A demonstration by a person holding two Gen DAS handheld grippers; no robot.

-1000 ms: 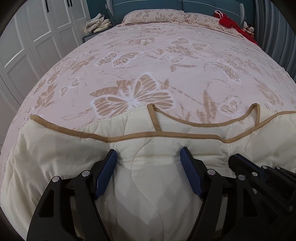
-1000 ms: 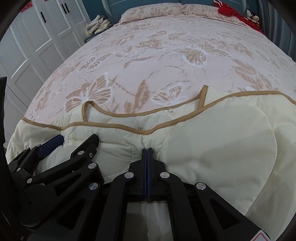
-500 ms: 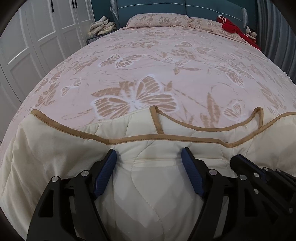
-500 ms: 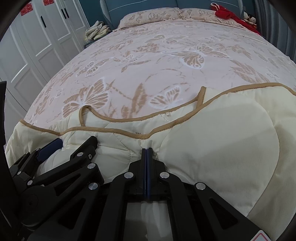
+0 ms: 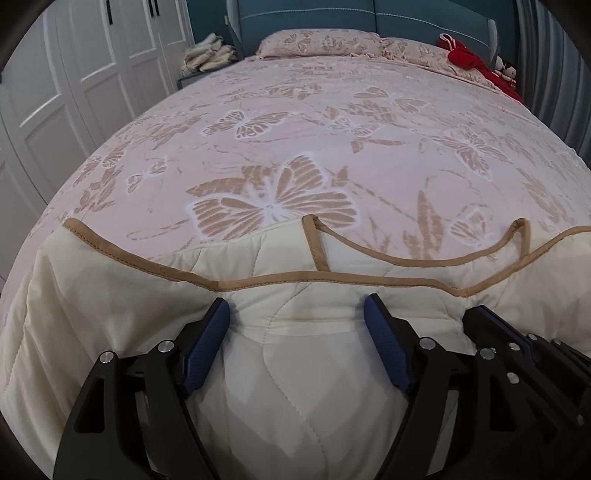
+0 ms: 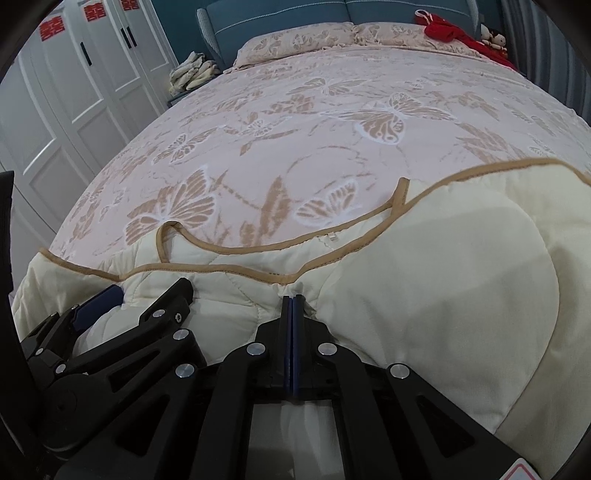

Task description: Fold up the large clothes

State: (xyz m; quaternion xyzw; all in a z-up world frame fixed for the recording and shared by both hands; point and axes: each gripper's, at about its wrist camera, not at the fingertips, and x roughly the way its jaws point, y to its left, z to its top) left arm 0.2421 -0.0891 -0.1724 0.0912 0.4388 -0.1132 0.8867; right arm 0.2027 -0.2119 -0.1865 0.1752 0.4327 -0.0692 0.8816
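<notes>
Red double-happiness signs stand on the white wardrobe doors.

- I'm looking along a bed spread with a pink cover printed with tan and white butterflies.
- At my near end a cream quilted garment, edged in tan binding, lies on the cover, its strap loops resting flat on the butterfly print.
- At the far end two pillows in the same print sit against the teal headboard.
- A red cloth bundle lies on the far right corner, beside the pillows.
</notes>
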